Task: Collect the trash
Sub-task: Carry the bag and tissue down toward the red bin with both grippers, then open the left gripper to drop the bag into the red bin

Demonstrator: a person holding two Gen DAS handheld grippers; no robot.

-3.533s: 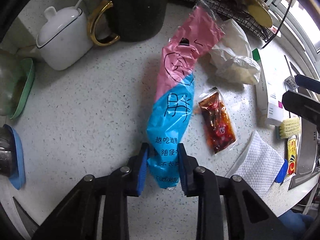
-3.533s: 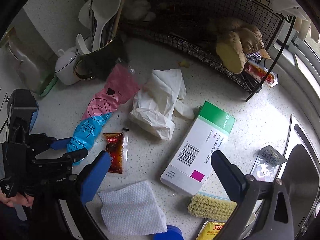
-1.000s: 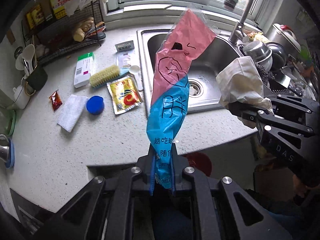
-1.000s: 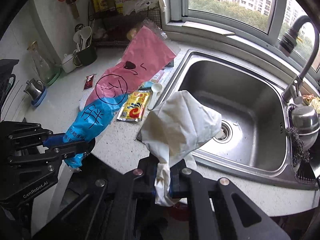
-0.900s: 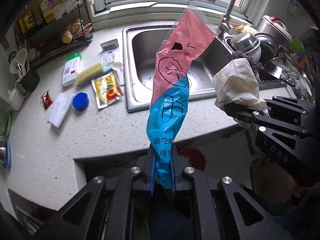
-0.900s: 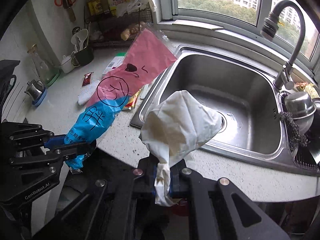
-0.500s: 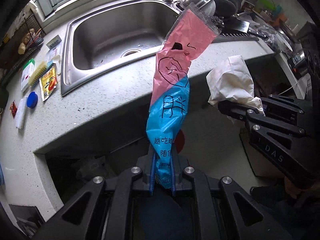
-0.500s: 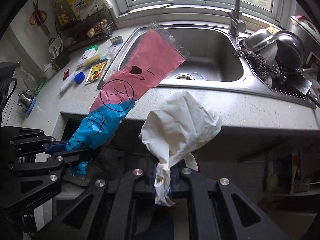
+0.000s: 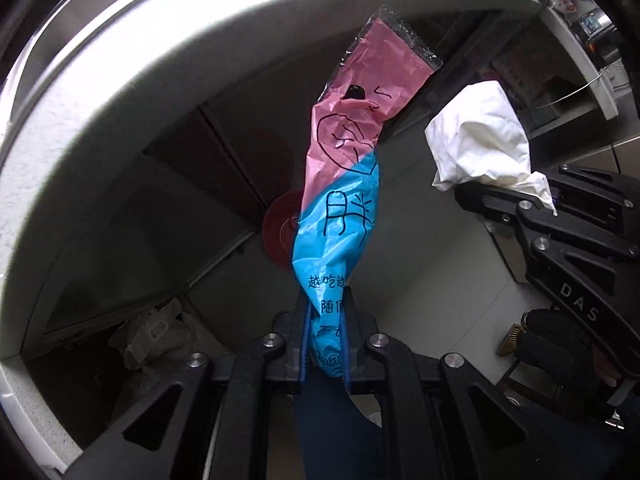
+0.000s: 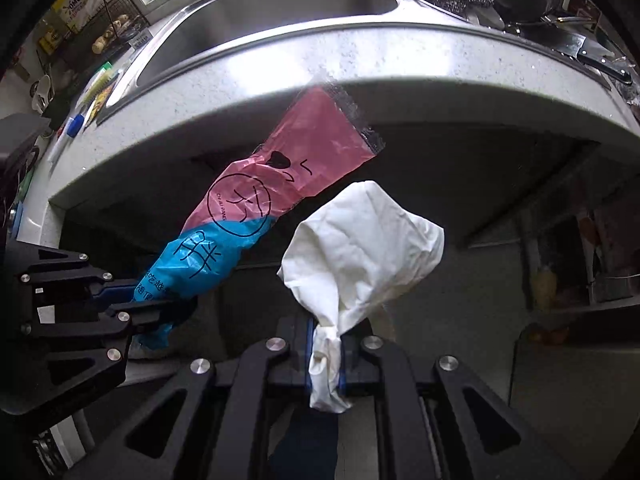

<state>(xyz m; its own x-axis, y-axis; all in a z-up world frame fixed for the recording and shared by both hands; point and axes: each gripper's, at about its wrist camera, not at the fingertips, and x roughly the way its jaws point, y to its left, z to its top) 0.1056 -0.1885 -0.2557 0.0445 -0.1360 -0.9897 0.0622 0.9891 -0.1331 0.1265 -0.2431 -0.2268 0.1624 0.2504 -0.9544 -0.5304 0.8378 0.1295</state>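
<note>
Pink-and-blue wrapper [image 9: 340, 200] is hanging mid-frame, our left gripper [image 9: 325, 344] jaws clamping its blue end; our right gripper [image 10: 325, 360] jaws are pinching the crumpled tissue [image 10: 368, 240]. We are seeking a bin, possibly the red disc [image 9: 278, 228], before releasing.

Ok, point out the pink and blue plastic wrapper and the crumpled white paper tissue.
Pink and blue plastic wrapper [image 9: 340, 216], left wrist view, on its blue middle.
Crumpled white paper tissue [image 10: 368, 240], right wrist view, on its bunched top.

Pink-blue wrapper [image 9: 340, 208] between clamped jaws
</note>
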